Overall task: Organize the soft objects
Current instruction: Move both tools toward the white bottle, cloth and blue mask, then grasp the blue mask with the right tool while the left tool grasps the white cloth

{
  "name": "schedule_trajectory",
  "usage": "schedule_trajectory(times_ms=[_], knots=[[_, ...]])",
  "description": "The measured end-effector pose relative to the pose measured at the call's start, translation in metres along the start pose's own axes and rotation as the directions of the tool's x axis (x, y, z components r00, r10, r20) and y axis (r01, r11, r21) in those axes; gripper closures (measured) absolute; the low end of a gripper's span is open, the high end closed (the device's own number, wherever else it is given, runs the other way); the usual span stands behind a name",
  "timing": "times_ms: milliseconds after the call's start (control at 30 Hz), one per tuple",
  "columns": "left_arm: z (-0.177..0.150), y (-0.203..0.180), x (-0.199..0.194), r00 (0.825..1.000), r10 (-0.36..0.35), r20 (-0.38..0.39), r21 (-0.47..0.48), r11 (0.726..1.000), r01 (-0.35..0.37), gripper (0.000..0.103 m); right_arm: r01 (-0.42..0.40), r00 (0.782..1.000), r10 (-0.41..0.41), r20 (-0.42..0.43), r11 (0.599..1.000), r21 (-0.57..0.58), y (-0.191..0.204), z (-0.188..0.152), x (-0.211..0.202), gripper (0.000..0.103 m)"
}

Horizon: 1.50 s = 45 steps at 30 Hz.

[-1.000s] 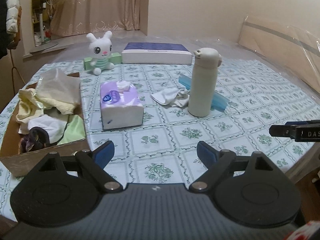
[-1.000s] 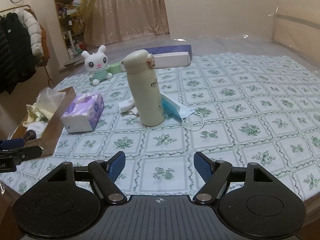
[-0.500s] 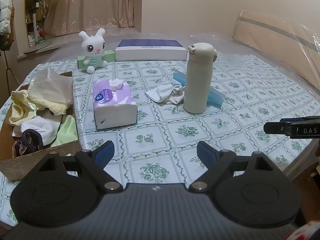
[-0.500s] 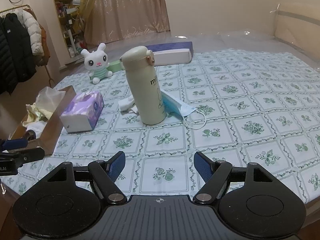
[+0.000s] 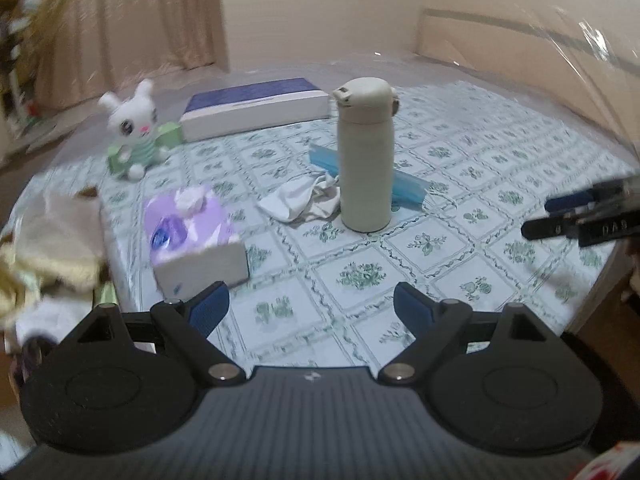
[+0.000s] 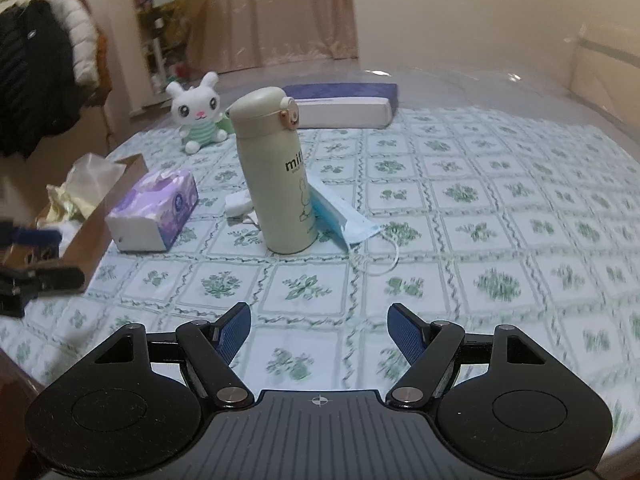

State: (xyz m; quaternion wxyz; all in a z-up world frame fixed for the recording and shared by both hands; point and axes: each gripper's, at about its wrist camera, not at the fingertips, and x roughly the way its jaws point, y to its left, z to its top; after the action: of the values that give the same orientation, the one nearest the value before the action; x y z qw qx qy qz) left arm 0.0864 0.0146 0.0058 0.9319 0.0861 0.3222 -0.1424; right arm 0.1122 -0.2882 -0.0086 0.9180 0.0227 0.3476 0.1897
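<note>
Above the near edge of the bench (image 6: 500, 184), both grippers are being held with their blue-padded fingers spread wide apart and nothing between them: the left gripper (image 5: 311, 304) in its own view, the right gripper (image 6: 319, 322) in the right wrist view. The bench is being covered by a green floral cloth.

Ahead of the fingers, a cream bottle (image 5: 365, 156) is being kept upright near the middle of the bench. A crumpled white cloth (image 5: 300, 200) is lying against its base on the left, and a blue face mask (image 6: 340, 216) is lying flat just behind and to the right of it, with its ear loop trailing on the cloth.

Further left, a purple tissue pack (image 5: 196, 240) is resting beside a cardboard box (image 6: 100, 224) at the left edge, and pale soft cloths (image 5: 52, 232) are piled in that box, blurred in the left wrist view. At the far side, a white plush rabbit (image 6: 198, 118) is sitting upright, with a flat blue-and-white box (image 5: 256, 106) lying to its right.
</note>
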Motion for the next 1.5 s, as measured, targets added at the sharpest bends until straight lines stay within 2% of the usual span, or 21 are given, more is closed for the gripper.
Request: schedule_trajectory(times_ms=[167, 300, 500, 800, 933, 1133, 1233, 1400, 1500], knots=[[0.021, 0.010, 0.023, 0.998, -0.056, -0.014, 0.144, 0.988, 0.057, 0.016, -0.043, 0.999, 0.041, -0.023, 0.991, -0.130, -0.020, 0.021, 0.017, 0.028], [0.040, 0.015, 0.043, 0.997, -0.072, -0.034, 0.272, 0.959, 0.079, 0.016, -0.115, 0.993, 0.103, -0.066, 0.970, -0.215, -0.039, 0.040, 0.034, 0.028], [0.068, 0.026, 0.078, 0.991, -0.107, -0.077, 0.373, 0.919, 0.128, 0.016, -0.197, 0.975, 0.152, -0.163, 0.929, -0.313, -0.056, 0.066, 0.067, 0.028], [0.105, 0.043, 0.135, 0.963, -0.211, -0.168, 0.461, 0.847, 0.266, 0.017, -0.325, 0.927, 0.209, -0.312, 0.864, -0.385, -0.059, 0.103, 0.137, 0.028], [0.114, 0.048, 0.157, 0.952, -0.231, -0.201, 0.491, 0.817, 0.302, 0.017, -0.365, 0.901, 0.220, -0.373, 0.850, -0.381, -0.062, 0.114, 0.173, 0.028], [0.122, 0.051, 0.188, 0.933, -0.252, -0.258, 0.535, 0.766, 0.355, 0.017, -0.431, 0.866, 0.238, -0.440, 0.801, -0.415, -0.058, 0.123, 0.211, 0.028], [0.125, 0.051, 0.202, 0.925, -0.247, -0.287, 0.559, 0.741, 0.372, 0.017, -0.436, 0.858, 0.214, -0.466, 0.785, -0.441, -0.058, 0.125, 0.227, 0.028], [0.131, 0.049, 0.218, 0.909, -0.269, -0.319, 0.584, 0.699, 0.412, 0.017, -0.491, 0.820, 0.234, -0.523, 0.756, -0.432, -0.064, 0.134, 0.248, 0.028], [0.133, 0.047, 0.227, 0.902, -0.281, -0.327, 0.594, 0.682, 0.427, 0.017, -0.512, 0.810, 0.246, -0.532, 0.739, -0.438, -0.066, 0.137, 0.259, 0.028]])
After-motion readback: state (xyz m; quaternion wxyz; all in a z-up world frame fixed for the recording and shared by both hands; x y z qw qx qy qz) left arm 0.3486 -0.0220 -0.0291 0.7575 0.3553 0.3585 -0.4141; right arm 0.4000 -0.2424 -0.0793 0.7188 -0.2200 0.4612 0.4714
